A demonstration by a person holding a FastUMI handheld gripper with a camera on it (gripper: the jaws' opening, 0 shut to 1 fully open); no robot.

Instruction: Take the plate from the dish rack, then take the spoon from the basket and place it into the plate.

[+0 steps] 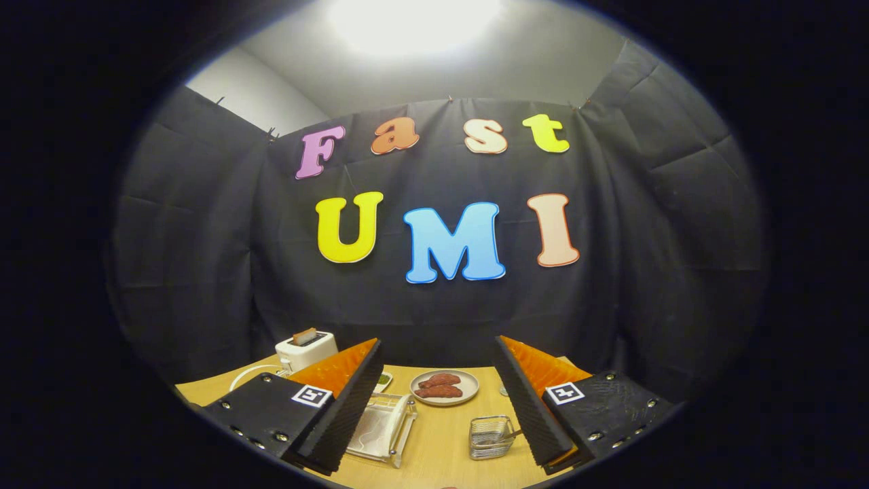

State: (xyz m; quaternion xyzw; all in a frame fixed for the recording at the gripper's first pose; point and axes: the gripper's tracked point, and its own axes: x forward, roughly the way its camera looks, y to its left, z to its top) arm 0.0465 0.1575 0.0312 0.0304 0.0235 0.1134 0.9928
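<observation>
The gripper (434, 401) hovers above the bench (441, 448), fingers spread wide and empty. Between them sit the rack (383, 429) holding a white plate (372, 426) and, toward the right finger, the wire basket (490, 437) with the spoon. The plate probably comes first: lower toward the rack and close on the plate's rim.

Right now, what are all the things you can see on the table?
Wooden table: one, light brown, under everything.
White toaster: one, toast sticking up, far end beyond the left finger.
Round plate of reddish food: one, pale, beyond the fingers.
Clear dish rack holding a white plate: one, between the fingers, by the left one.
Small wire basket: one, silvery, between the fingers, by the right one; a handle pokes out.
Gripper: one, fingers wide open, holding nothing.
</observation>
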